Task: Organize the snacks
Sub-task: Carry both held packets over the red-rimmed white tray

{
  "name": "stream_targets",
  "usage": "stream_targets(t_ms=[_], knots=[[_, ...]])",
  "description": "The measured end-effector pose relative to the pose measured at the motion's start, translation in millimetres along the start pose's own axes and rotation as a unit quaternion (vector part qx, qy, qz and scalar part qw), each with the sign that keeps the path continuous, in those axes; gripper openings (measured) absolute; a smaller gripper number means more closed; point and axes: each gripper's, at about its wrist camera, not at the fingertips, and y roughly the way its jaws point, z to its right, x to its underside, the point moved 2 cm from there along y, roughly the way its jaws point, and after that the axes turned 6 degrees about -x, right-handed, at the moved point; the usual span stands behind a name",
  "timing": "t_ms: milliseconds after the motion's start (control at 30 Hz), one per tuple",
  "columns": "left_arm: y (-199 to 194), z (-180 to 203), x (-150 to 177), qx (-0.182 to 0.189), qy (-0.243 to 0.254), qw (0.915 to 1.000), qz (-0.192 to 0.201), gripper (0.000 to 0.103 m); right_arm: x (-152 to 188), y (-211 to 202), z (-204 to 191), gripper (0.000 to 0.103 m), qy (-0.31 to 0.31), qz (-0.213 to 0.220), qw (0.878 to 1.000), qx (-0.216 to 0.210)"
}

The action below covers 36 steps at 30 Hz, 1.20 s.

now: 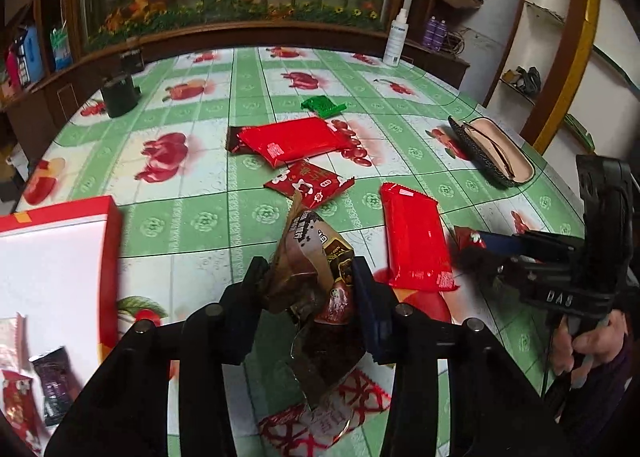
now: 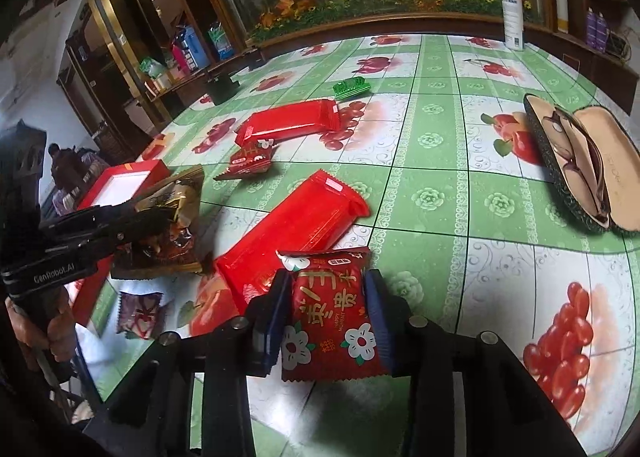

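Jaws: left gripper (image 1: 310, 277) clamps brown snack (image 1: 316, 257), right gripper (image 2: 326, 307) clamps red packet (image 2: 330, 313); red box (image 1: 114, 257) edge near left, bare tablecloth (image 2: 460, 197) ahead.

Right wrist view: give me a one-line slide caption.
Right tongs shut on a red flower-print snack packet above the fruit-print tablecloth, long red packet just beyond.

The red snack packets (image 2: 294, 217) are glossy plastic film. The tablecloth (image 2: 440, 193) looks smooth and shiny, and the glasses case (image 2: 540, 137) has a rough outside.
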Motion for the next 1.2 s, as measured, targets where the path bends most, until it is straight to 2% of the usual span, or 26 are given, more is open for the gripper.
stream_targets(t_ms=[300, 600, 867, 1200], knots=[[-32, -7, 13, -0.035, 0.017, 0.9987, 0.031, 0.040, 10, -10, 0, 0.035, 0.041, 0.005, 0.999, -0.026], [-61, -28, 21, -0.080, 0.019, 0.9943, 0.069, 0.040, 10, -18, -21, 0.035, 0.079, 0.018, 0.989, -0.125], [-84, -55, 30, -0.122, 0.009, 0.9873, 0.101, 0.040, 6, -7, -66, 0.035, 0.056, 0.006, 0.986, -0.155], [-98, -90, 42, -0.140, -0.023, 0.9830, 0.116, 0.040, 2, 18, -124, 0.035, 0.007, -0.026, 0.987, -0.160]])
